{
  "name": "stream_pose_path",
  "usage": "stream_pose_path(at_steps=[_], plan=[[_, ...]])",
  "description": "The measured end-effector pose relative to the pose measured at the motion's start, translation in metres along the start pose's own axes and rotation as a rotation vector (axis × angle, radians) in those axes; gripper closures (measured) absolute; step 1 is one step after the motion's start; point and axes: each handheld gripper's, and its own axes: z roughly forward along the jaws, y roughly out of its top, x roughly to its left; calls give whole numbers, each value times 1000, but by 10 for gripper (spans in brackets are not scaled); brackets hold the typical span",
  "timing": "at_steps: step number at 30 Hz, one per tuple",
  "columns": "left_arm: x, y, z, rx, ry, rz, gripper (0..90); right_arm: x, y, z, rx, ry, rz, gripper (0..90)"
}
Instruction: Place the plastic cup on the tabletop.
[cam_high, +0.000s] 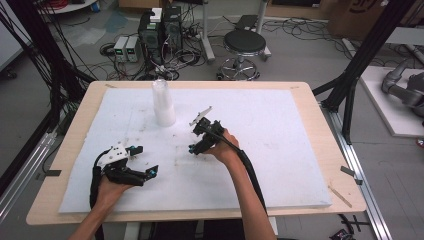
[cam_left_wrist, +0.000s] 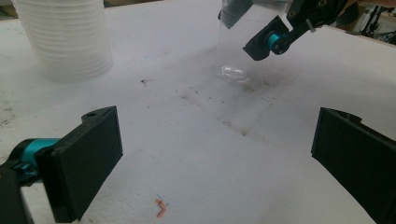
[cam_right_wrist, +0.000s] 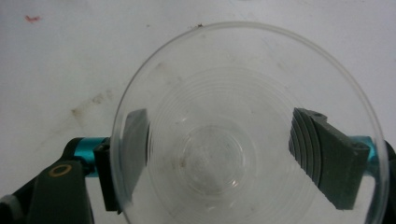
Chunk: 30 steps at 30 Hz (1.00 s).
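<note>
A single clear plastic cup stands upright on the white foam board, seen from above in the right gripper view. My right gripper straddles it, one jaw against each side of its wall. In the left gripper view the same cup stands at the far middle with the right gripper's finger beside it. A tall stack of white-clear cups stands at the board's back, also at the upper left of the left gripper view. My left gripper rests open near the front left, nothing between its jaws.
The foam board covers most of a wooden table. A small orange scrap lies on the board just ahead of the left gripper. Behind the table stand a stool, black frame posts and cables.
</note>
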Motion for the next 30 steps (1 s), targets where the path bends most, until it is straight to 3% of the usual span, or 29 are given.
stream_pose_path(at_steps=[7,12,24,30], plan=[[0,0,0,-1,-5,-2,18,-1,-2,-1,-7,-7,9,150],[1,0,-1,-7,-3,-7,18,-1,-15,-9,-39,-22,30,144],[1,0,-1,-2,13,-8,18,-4,-79,-56,-216,-61,96,145],[2,-2,-4,-38,20,-30,18,-7,-107,-69,-308,-73,122,145]])
